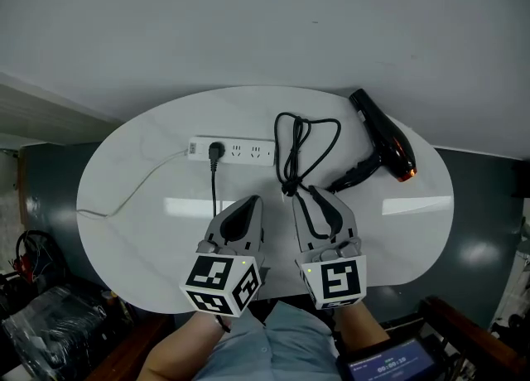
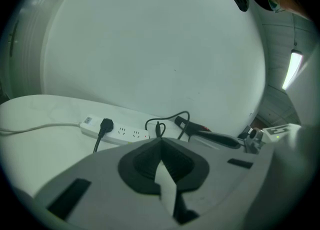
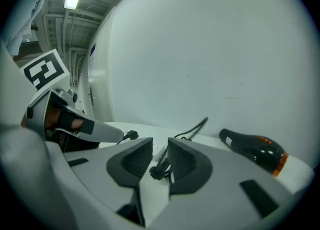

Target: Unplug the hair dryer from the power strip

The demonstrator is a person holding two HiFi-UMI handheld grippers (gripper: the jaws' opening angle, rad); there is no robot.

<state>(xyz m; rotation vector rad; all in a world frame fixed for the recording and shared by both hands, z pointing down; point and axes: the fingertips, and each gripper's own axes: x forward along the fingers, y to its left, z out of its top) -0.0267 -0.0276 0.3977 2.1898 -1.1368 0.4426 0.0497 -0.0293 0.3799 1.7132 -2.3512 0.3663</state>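
The black plug point(image 1: 216, 151) stands in the long white power strip point(image 1: 246, 152) straight ahead of the clenched, empty left gripper point(image 1: 252, 202), the nearer one, while the right gripper's point(image 1: 315, 200) parted jaws loosely straddle the black hair dryer's point(image 1: 383, 141) bundled cord point(image 1: 291, 179).

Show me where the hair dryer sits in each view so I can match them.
Head view: hair dryer up and right of centre.
Left gripper view: hair dryer small, just right of centre.
Right gripper view: hair dryer at lower right.
Shared landmark: the black plug, left of it in all three.
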